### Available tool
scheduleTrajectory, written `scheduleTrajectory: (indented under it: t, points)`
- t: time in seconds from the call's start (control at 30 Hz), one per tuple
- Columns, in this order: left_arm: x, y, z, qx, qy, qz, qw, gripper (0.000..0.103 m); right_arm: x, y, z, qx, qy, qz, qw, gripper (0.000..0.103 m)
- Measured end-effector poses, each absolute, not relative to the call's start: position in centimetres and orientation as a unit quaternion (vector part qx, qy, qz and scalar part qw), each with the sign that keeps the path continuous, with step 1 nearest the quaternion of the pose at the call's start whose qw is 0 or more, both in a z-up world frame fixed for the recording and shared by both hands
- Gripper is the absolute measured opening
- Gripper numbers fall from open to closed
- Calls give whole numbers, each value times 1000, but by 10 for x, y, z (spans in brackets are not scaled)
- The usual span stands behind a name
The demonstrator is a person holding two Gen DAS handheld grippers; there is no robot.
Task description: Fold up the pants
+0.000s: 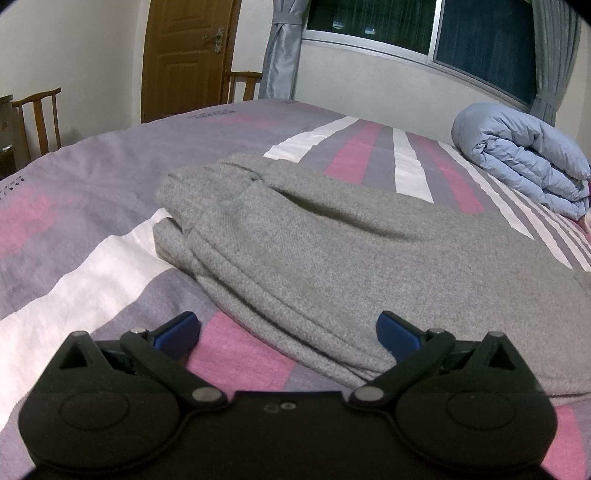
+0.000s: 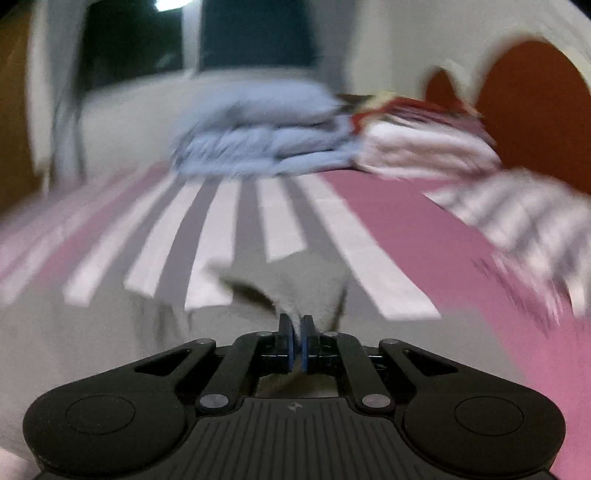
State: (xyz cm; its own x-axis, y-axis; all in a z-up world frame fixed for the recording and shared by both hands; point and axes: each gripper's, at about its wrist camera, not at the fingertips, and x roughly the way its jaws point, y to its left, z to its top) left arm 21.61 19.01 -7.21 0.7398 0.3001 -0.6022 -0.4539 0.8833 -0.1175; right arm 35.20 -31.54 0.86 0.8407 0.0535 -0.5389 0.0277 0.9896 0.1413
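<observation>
Grey knit pants [image 1: 317, 243] lie partly folded on a striped bedspread [image 1: 74, 206], with bunched layers at the left end. My left gripper [image 1: 288, 332] is open and empty, its blue-padded jaws straddling the near edge of the pants just above the bed. In the blurred right wrist view, my right gripper [image 2: 296, 328] is shut on a raised pinch of the grey pants [image 2: 295, 291], lifting the cloth into a peak.
A rolled light-blue duvet [image 1: 524, 155] lies at the far right of the bed; it also shows in the right wrist view [image 2: 266, 129] beside folded pink and white bedding [image 2: 424, 144]. Wooden chairs [image 1: 37, 118], a door [image 1: 188, 51] and a window [image 1: 424, 26] stand behind.
</observation>
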Motion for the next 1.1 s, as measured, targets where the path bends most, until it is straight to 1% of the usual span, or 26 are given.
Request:
scheduleTrajectory:
  t: [0.07, 0.17, 0.2, 0.23, 0.27, 0.3, 0.33, 0.37, 0.5, 0.63, 0.67, 0.7, 0.73, 0.83, 0.97, 1.03, 1.1]
  points:
    - [216, 190, -72, -130, 297, 204, 924, 97, 329, -342, 0, 126, 296, -18, 947, 5]
    - [215, 191, -73, -131, 297, 204, 924, 97, 330, -363, -39, 166, 371, -23, 914, 7]
    - [215, 191, -73, -131, 297, 204, 924, 97, 330, -365, -42, 167, 377, -18, 911, 8]
    - [215, 191, -73, -132, 297, 204, 924, 97, 328, -363, -37, 155, 366, -17, 917, 10]
    - [215, 192, -73, -133, 296, 204, 924, 97, 326, -360, -31, 140, 357, -19, 923, 23]
    - [215, 192, -73, -133, 297, 204, 923, 97, 324, -354, -22, 116, 343, -21, 932, 43]
    - [215, 192, -73, -132, 296, 205, 923, 97, 324, -347, -16, 94, 333, -15, 938, 54]
    - [215, 191, -73, -132, 296, 205, 923, 97, 326, -339, -11, 70, 328, -8, 942, 62]
    - [214, 192, -74, -133, 295, 204, 924, 97, 339, -299, -4, -50, 312, 24, 948, 62]
    - [215, 192, -74, -133, 296, 204, 924, 97, 365, -268, -19, -156, 309, 43, 937, 62]
    - [214, 192, -74, -133, 296, 204, 924, 97, 370, -263, -20, -171, 306, 48, 935, 53]
    - [214, 192, -74, -133, 296, 204, 924, 97, 382, -264, -19, -176, 306, 54, 934, 11]
    - [214, 193, -74, -133, 296, 204, 923, 97, 386, -271, -20, -161, 311, 53, 935, 5]
    - [214, 192, -74, -134, 296, 204, 924, 97, 384, -307, 2, -46, 290, 38, 955, 4]
    - [214, 192, -74, -135, 296, 204, 923, 97, 349, -380, 27, 124, 242, -18, 962, 4]
    - [214, 192, -74, -136, 296, 203, 923, 97, 331, -416, 21, 200, 246, -50, 947, 4]
    - [214, 192, -74, -136, 296, 204, 923, 97, 322, -444, -4, 252, 272, -65, 927, 4]
